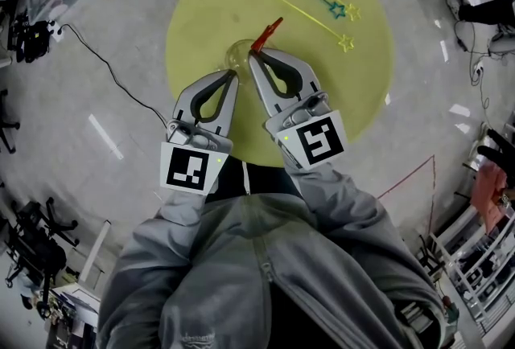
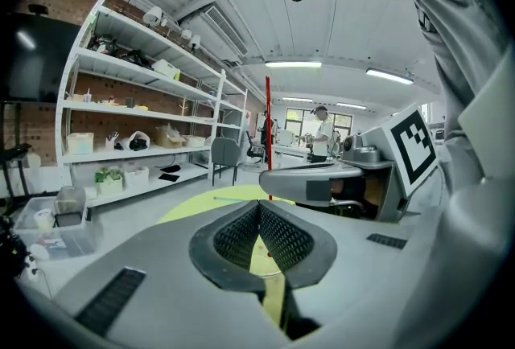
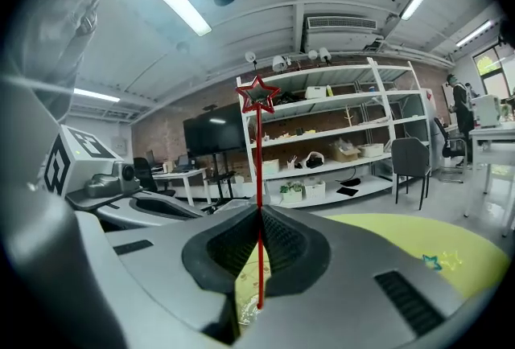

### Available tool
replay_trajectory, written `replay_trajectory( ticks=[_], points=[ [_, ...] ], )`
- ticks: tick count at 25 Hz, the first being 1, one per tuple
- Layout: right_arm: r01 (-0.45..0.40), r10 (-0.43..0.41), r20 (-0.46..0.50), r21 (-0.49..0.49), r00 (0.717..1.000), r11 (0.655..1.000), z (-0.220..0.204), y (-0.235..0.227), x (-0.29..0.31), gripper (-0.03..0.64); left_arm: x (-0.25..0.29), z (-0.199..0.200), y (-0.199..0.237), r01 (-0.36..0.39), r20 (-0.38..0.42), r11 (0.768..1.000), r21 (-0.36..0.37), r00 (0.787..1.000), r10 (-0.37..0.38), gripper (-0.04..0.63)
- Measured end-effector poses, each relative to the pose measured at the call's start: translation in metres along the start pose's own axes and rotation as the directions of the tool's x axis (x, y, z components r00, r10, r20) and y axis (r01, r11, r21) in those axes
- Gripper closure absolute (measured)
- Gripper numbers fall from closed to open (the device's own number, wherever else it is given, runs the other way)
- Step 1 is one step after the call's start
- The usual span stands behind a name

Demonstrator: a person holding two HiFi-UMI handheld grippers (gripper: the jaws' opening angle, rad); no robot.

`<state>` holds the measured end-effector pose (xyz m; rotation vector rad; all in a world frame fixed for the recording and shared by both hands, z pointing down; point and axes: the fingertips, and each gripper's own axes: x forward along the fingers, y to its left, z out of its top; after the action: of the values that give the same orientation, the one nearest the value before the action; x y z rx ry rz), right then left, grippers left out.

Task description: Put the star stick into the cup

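Star stick (image 3: 259, 154) stands upright, star topmost, in right gripper (image 3: 259, 212).

red star stick (image 1: 269, 31) in right gripper (image 1: 254, 56), cup (image 1: 238, 55)

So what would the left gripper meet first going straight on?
Probably the red star stick, held upright in the right gripper just past the left gripper's tips; depth is unclear.

mat (image 1: 201, 10) on floor | cup (image 1: 238, 56) mid-mat | my left gripper (image 1: 234, 75) near side of cup, right gripper (image 1: 254, 58) beside it | star stick (image 1: 268, 33) upright between right jaws, lower end at cup | three spare sticks (image 1: 310, 14) on mat, beyond, right
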<state>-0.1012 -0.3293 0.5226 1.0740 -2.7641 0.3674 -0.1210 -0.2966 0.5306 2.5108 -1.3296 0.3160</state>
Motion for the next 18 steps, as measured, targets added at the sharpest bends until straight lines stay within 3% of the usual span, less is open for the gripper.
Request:
replay_trajectory(
  ticks=[18],
  points=[
    [0.006, 0.001, -0.101, 0.065, 0.995, 0.998, -0.040, -0.003, 0.008, 0.581, 0.003, -0.012, 0.001, -0.001, -0.013, 1.000, -0.027, 1.000, 0.000, 0.578]
  ],
)
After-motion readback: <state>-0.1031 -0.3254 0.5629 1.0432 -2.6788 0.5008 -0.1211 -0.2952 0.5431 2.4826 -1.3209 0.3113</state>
